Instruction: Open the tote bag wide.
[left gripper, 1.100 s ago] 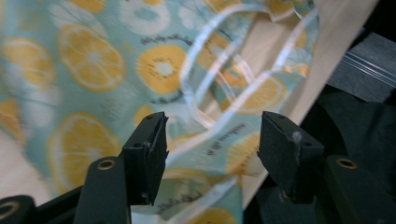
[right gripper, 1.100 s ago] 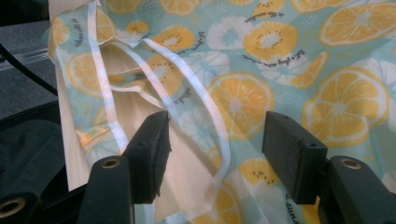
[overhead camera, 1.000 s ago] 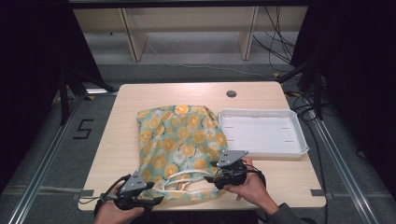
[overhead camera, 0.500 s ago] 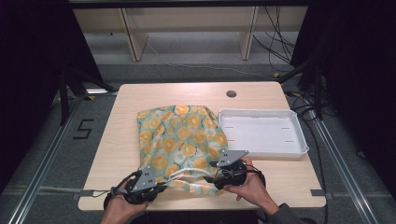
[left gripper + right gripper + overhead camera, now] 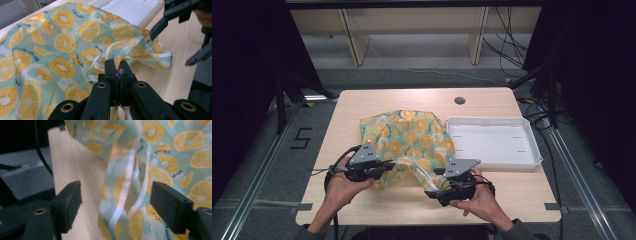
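Note:
A teal cloth bag [image 5: 407, 137] printed with orange slices lies mid-table, its white ribbon handles [image 5: 414, 169] at the near edge. My left gripper [image 5: 388, 164] comes at that edge from the left. In the left gripper view it [image 5: 117, 68] is shut on a pinch of the bag's hem [image 5: 130, 51] and ribbon, which rises off the table. My right gripper [image 5: 432, 192] sits at the bag's near right corner. Its jaws [image 5: 116, 203] stand wide open, with a raised fold of cloth and ribbon loop [image 5: 127, 185] hanging between them, untouched.
A white shallow tray [image 5: 532, 150] lies right of the bag, touching its edge. A round cable hole [image 5: 459, 100] sits near the table's far edge. Bare wood shows left of the bag and along the front edge [image 5: 512, 205].
My left gripper has moved right and forward from the table's front left edge, shut on the bag's hem and lifted it. The right gripper has hardly shifted.

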Motion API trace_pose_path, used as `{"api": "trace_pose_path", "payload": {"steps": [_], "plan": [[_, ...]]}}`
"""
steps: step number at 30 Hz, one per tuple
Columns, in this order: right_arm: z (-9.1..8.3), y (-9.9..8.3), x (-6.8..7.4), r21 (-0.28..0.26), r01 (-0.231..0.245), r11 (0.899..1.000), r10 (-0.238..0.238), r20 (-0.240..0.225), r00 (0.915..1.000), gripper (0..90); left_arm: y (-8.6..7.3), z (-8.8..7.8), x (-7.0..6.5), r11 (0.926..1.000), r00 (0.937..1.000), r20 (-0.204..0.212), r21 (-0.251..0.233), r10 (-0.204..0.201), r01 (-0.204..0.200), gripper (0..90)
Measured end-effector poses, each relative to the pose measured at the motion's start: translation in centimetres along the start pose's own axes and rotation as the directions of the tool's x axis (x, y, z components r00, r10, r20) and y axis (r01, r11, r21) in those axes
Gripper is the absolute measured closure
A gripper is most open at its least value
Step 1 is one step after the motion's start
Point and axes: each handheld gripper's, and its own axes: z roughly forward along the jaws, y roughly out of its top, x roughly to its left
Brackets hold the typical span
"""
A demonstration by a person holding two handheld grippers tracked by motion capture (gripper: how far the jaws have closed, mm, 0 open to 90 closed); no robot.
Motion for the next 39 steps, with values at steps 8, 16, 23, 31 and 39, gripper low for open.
{"api": "trace_pose_path", "payload": {"steps": [8,16,23,31,39], "plan": [[2.3,-0.2,-0.8,0.127,0.067,0.990,-0.085,0.142,0.9862,46.0,0.5,0.3,1.9,0.9976,0.9983,0.014,-0.041,-0.056,0.057,87.5],[0.7,0.3,-1.9,0.082,0.072,0.994,-0.079,0.080,0.9936,84.1,-0.5,-0.6,1.9,0.9977,0.9946,0.081,-0.012,-0.065,0.066,84.6],[-1.6,1.1,-2.1,0.051,0.091,0.995,-0.096,0.111,0.9892,89.6,-1.4,-1.4,1.1,0.9981,0.9931,0.102,0.028,-0.058,0.056,71.7],[-2.5,3.7,-4.0,-0.025,0.054,0.998,-0.051,0.127,0.9906,90.0,-1.2,-1.1,-1.9,0.9992,0.9987,0.051,0.041,0.000,-0.002,46.5],[-2.1,8.1,-6.5,-0.139,0.024,0.990,-0.004,0.144,0.9896,90.0,-5.7,3.0,-3.9,0.9762,0.9996,-0.025,0.217,0.010,-0.004,20.4]]}}
